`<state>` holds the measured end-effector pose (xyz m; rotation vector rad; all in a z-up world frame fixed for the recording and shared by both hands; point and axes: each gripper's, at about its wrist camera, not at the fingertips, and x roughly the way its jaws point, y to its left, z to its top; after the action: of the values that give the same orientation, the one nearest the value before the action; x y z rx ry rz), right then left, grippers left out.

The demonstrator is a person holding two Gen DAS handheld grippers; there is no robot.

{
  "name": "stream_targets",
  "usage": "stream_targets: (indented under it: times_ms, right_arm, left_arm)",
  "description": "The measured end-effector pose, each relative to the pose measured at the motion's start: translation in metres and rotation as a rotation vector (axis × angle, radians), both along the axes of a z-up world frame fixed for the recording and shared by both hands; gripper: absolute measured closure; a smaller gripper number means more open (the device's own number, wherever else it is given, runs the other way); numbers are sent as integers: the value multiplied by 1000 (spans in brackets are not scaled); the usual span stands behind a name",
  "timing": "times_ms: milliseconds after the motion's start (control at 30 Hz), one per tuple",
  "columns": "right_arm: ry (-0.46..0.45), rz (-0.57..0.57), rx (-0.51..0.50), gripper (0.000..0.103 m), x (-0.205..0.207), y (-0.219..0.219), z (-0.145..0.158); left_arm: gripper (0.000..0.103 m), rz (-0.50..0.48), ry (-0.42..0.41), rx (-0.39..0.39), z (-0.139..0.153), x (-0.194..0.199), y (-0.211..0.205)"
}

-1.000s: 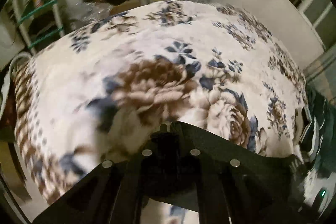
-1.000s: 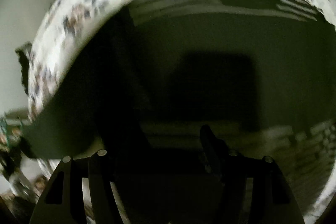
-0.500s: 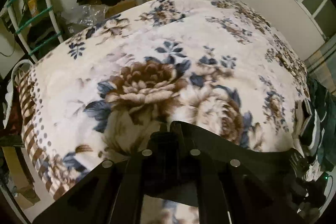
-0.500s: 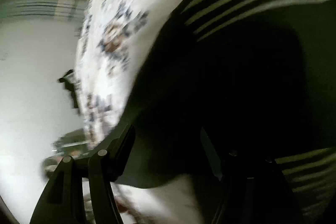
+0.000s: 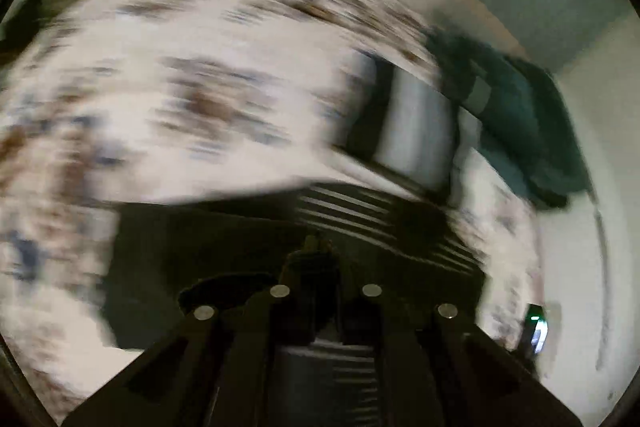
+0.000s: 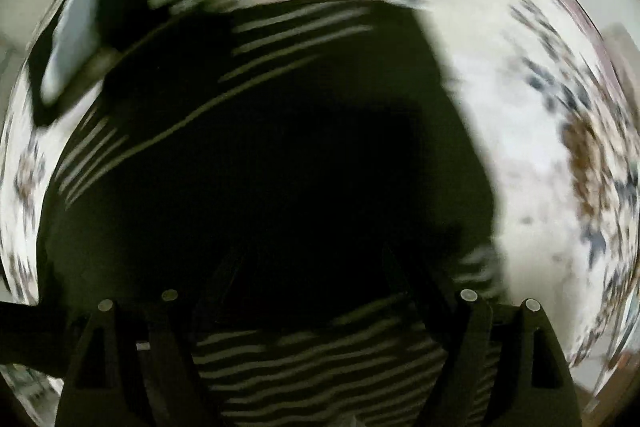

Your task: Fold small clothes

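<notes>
Blur smears both views. Our left claw [image 5: 316, 247] stays pinched shut on the striped garment [image 5: 360, 219]. Our right claw [image 6: 316, 267] has just been opening wide above that garment on the bed [image 6: 520, 147].

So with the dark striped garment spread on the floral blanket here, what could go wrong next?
1. The left gripper is shut on the dark striped garment and the view is blurred; a pull could drag the cloth askew.
2. The right gripper, jaws just opening, hangs over the garment without pinching it; that side may slump.
</notes>
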<state>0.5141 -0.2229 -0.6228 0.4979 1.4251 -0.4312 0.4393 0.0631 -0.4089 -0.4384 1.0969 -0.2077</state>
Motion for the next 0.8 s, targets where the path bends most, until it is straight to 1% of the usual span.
stream_targets:
  times_ms: [33, 100, 133, 200, 267, 333, 367, 400, 433, 467, 500, 533, 600, 633, 667, 733, 800]
  right_arm:
    - [5, -25, 0, 19, -10, -23, 2]
    - [10, -57, -2, 19, -28, -58, 6]
    - [12, -70, -3, 19, -36, -71, 7]
    - [22, -102, -6, 19, -54, -108, 7]
    - [14, -136, 13, 19, -73, -141, 5]
    - [12, -170, 43, 19, -90, -174, 0]
    - [12, -181, 54, 19, -97, -188, -2]
    - [9, -185, 65, 19, -105, -204, -3]
    - [7, -186, 73, 19, -112, -214, -5]
    - [3, -187, 91, 19, -122, -228, -5]
    - [2, -188, 106, 19, -128, -236, -5]
    - [4, -189, 123, 19, -134, -243, -4]
    - [11, -197, 188, 19, -146, -258, -3]
    - [11, -200, 220, 19, -149, -263, -5]
    - [10, -195, 262, 19, -154, -264, -2]
    - [2, -169, 306, 19, -153, -261, 3]
    - [-30, -124, 351, 19, -140, -248, 11]
  left_arm:
    - [99, -47, 11, -15, -7, 5, -42]
    - [99, -139, 55, -59, -27, 14, -137]
    - [99, -178, 77, -71, -36, 16, -176]
    - [99, -236, 113, -78, -55, 17, -246]
    - [98, -286, 147, -72, -72, 17, -305]
    - [97, -317, 179, -23, -88, 15, -352]
    - [94, -328, 187, 13, -93, 13, -370]
    - [91, -338, 188, 43, -95, 9, -379]
    - [88, -353, 189, 124, -100, 9, -394]
    - [81, -358, 177, 151, -100, 7, -399]
    - [70, -359, 155, 166, -98, 3, -398]
    - [63, -360, 140, 175, -97, -2, -394]
    - [32, -367, 101, 227, -92, -16, -382]
    - [26, -363, 79, 256, -88, -25, -369]
    - [24, -339, 56, 298, -82, -41, -342]
    - [24, -288, 48, 369, -83, -62, -302]
    - [24, -212, 53, 461, -88, -88, -249]
